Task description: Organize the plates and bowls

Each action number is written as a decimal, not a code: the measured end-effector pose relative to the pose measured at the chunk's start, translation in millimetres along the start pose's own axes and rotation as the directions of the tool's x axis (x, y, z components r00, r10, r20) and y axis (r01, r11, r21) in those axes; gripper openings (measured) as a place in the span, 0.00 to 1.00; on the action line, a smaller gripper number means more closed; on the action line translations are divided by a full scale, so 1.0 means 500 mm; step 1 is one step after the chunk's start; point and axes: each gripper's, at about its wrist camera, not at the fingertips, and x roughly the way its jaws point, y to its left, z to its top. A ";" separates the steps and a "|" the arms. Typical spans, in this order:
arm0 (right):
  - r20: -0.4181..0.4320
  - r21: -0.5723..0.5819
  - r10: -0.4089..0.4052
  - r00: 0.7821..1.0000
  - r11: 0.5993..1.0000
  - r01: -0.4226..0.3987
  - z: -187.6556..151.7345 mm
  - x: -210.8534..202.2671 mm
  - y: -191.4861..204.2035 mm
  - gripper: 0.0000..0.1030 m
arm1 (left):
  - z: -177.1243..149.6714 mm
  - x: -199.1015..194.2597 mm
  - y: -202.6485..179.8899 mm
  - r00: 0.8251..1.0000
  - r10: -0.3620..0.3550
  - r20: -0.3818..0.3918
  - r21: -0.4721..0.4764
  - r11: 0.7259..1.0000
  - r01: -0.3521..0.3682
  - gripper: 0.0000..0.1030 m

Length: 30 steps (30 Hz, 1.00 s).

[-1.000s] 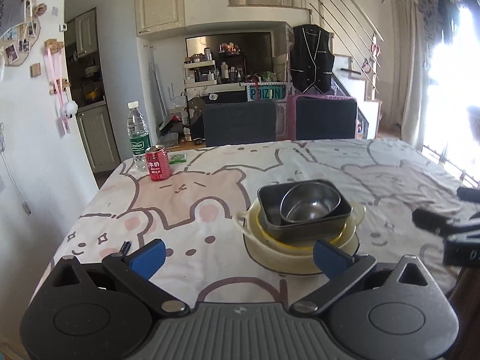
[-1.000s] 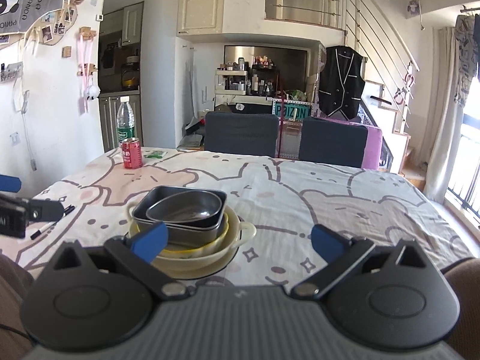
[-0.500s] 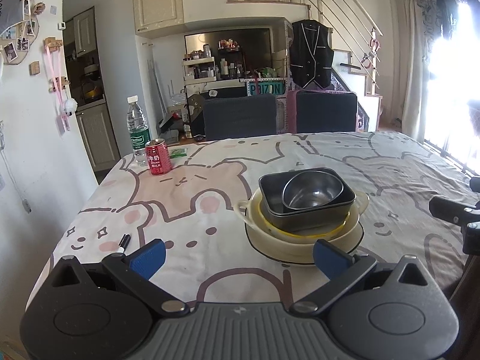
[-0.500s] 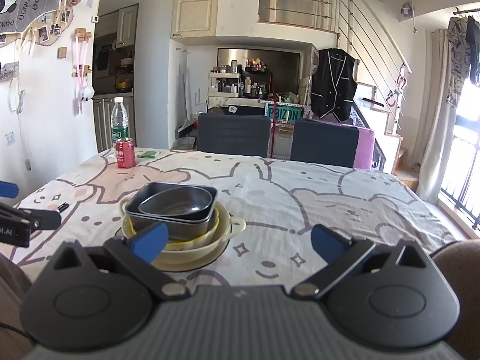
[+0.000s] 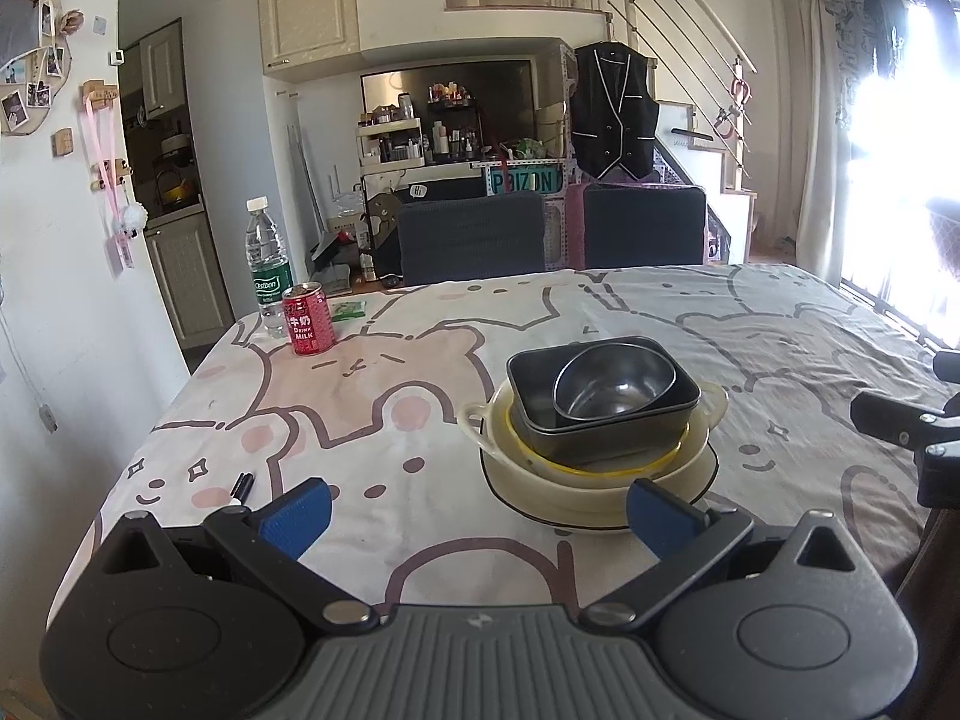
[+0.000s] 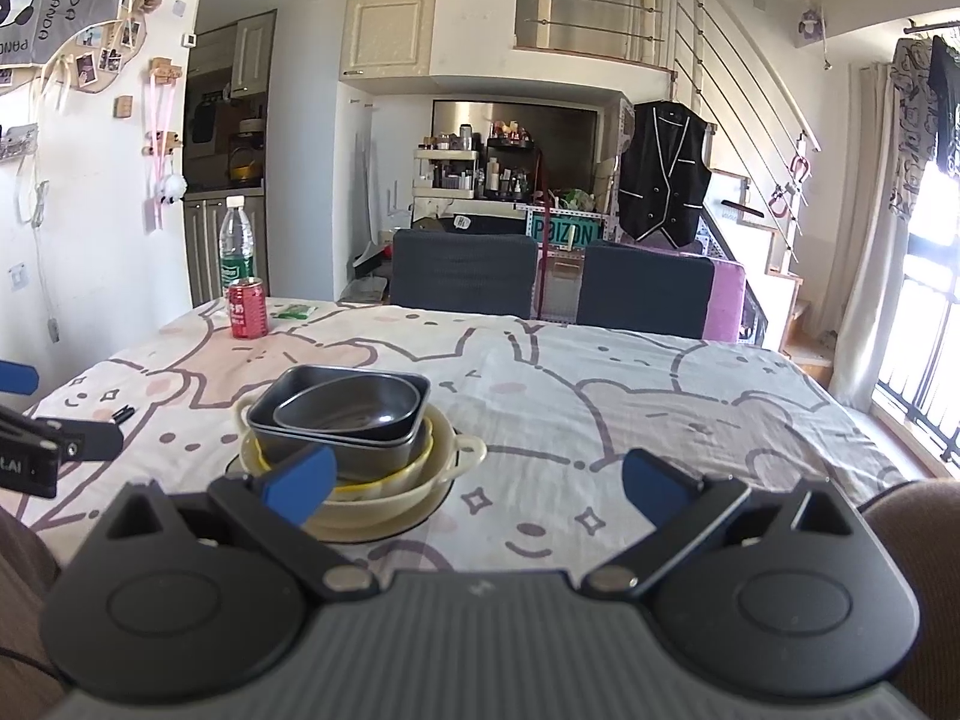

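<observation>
Only the rim of the yellow bowl shows; the dark square pan nested in it hides its inside. The steel bowl covers most of the pan's floor. At six o'clock, the left gripper hides the near edge of the flat plate. At three o'clock, the right gripper is cut off by the frame. In the right wrist view, the left gripper is cut off at nine o'clock. Shelf bottles at twelve o'clock are too small to identify.

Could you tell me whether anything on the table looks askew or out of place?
Little stands out. The metal bowl sits off-centre toward one end of the dark pan, and a marker lies loose near the table's edge. Nothing looks spilled or damaged.
</observation>
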 end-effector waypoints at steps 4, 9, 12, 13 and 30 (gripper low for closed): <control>-0.001 -0.001 -0.003 1.000 1.000 0.003 -0.002 0.000 0.003 1.00 | 0.000 0.002 -0.002 1.000 0.003 -0.004 0.003 1.000 -0.003 1.00; -0.003 -0.003 -0.004 1.000 1.000 0.004 -0.002 0.000 0.005 1.00 | 0.000 0.003 -0.006 1.000 -0.004 -0.001 0.004 1.000 0.004 1.00; -0.004 -0.006 -0.006 1.000 1.000 0.006 -0.003 0.000 0.006 1.00 | 0.000 0.003 -0.006 1.000 -0.007 -0.001 0.001 1.000 0.007 1.00; -0.004 -0.005 -0.007 1.000 1.000 0.007 -0.003 0.000 0.006 1.00 | 0.000 0.004 -0.006 1.000 -0.008 -0.002 0.000 1.000 0.008 1.00; -0.007 -0.011 -0.013 1.000 1.000 0.012 -0.006 0.000 0.008 1.00 | -0.001 0.005 -0.008 1.000 -0.010 0.000 0.001 1.000 0.010 1.00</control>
